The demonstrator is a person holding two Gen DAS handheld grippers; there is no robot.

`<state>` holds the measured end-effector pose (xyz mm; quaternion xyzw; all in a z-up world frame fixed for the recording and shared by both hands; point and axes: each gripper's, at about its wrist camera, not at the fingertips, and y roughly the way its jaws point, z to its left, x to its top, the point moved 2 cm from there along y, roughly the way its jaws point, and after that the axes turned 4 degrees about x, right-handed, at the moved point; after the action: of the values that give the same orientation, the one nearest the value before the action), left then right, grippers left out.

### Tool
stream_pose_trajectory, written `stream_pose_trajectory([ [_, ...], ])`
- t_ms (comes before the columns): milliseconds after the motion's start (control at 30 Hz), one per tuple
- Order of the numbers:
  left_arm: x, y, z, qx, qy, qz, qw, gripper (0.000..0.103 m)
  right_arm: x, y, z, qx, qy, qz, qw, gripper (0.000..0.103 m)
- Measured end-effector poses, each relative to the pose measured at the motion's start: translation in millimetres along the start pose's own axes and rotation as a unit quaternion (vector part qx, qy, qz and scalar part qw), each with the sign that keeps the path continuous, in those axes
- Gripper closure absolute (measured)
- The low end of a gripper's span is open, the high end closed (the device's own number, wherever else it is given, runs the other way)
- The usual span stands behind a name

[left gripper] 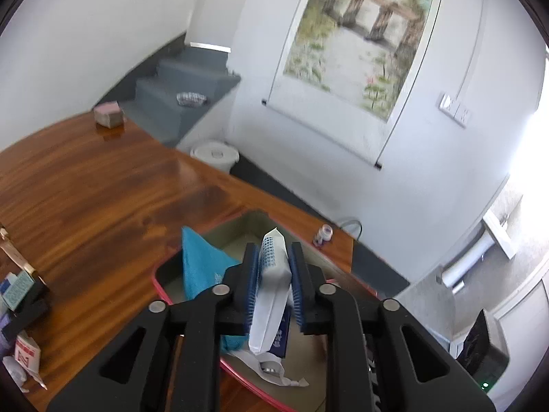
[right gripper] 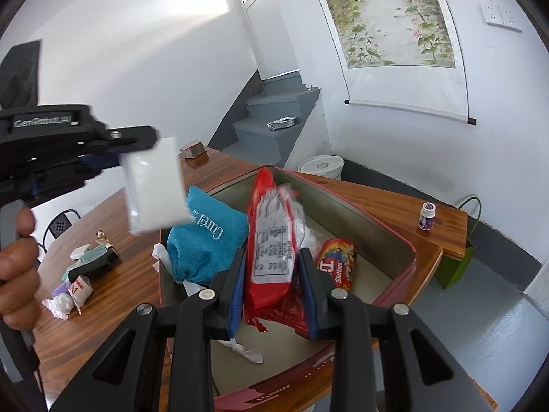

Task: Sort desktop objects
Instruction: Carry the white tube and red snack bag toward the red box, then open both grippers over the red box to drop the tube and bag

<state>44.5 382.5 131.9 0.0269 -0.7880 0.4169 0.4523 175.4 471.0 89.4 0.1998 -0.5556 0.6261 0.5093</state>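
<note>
My left gripper is shut on a white tissue pack and holds it above the red-rimmed box. From the right wrist view the same pack hangs from the left gripper over the box's left edge. My right gripper is shut on a red snack packet and holds it upright over the box. Inside the box lie a blue Curel pouch, a Skittles pack and crumpled white paper.
Several small items lie in a pile on the wooden table left of the box. A small purple-labelled bottle stands near the far right corner. A pinkish block sits at the table's far end. A white bucket stands on the floor beyond.
</note>
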Motion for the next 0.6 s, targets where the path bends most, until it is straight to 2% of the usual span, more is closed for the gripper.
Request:
stream_pose_trajectory([
  [33, 0.5, 2.6, 0.2, 0.000, -0.002, 0.006, 1.0000, 0.064, 0.0, -0.8, -0.5, 0.002, 0.001, -0.003, 1.000, 0.044],
  [67, -1.0, 4.3, 2.4, 0.002, -0.007, 0.009, 0.9999, 0.052, 0.2, -1.8, -1.1, 0.001, 0.001, -0.007, 1.000, 0.036],
  [100, -2.1, 3.9, 4.6, 0.005, -0.011, 0.006, 0.9999, 0.048, -0.1, -3.1, -2.0, -0.003, 0.000, -0.012, 1.000, 0.027],
  [200, -3.3, 0.6, 13.7, 0.015, -0.019, 0.000, 0.9997, 0.047, 0.8, -4.7, -0.8, -0.015, -0.010, -0.020, 1.000, 0.027],
  [600, -11.1, -17.2, 51.4, 0.054, -0.050, -0.016, 0.9972, 0.047, -1.3, 1.8, 20.1, -0.002, -0.019, -0.012, 1.000, 0.027],
])
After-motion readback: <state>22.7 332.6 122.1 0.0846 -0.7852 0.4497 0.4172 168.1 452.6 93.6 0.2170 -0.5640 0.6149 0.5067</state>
